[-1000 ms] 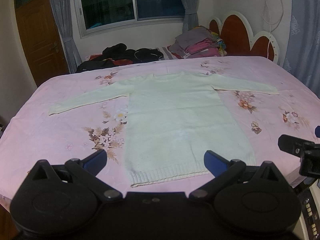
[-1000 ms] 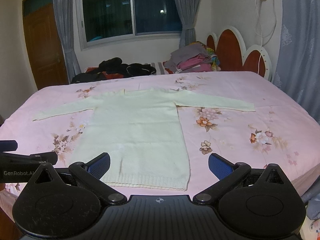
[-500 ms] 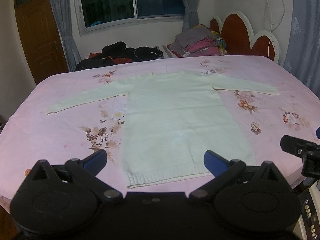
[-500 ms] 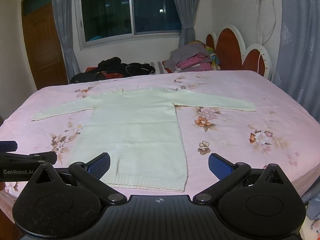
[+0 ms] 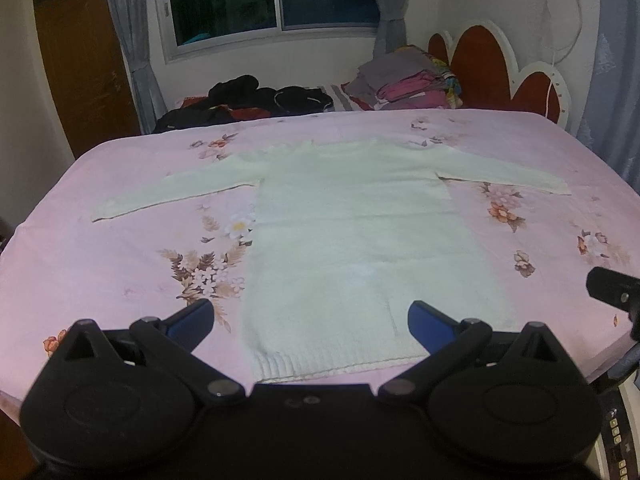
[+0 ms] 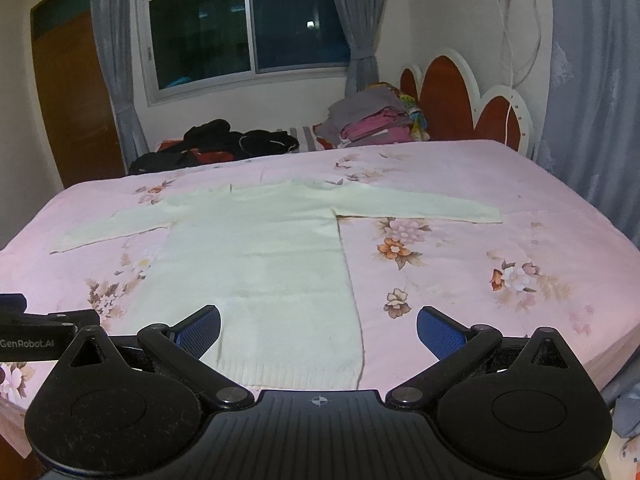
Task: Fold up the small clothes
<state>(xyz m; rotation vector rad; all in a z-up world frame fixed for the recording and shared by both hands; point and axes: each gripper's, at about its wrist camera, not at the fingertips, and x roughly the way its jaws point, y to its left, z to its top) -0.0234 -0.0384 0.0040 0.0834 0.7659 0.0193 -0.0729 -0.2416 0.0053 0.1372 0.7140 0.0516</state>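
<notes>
Jaws of both grippers stay spread, edging nearer the sweater (image 5: 360, 240).

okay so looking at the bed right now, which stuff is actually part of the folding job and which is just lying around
Part of the job: pale long-sleeved sweater spread flat; left gripper and right gripper, both open.

Just lying about: dark clothes heap, folded clothes stack, headboard.

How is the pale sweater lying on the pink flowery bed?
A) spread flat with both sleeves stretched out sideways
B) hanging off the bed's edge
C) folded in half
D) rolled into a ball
A: the pale cream knitted sweater lies flat on the pink floral bedsheet, one sleeve reaching out to each side, with no fold made yet and neither gripper touching it.
</notes>
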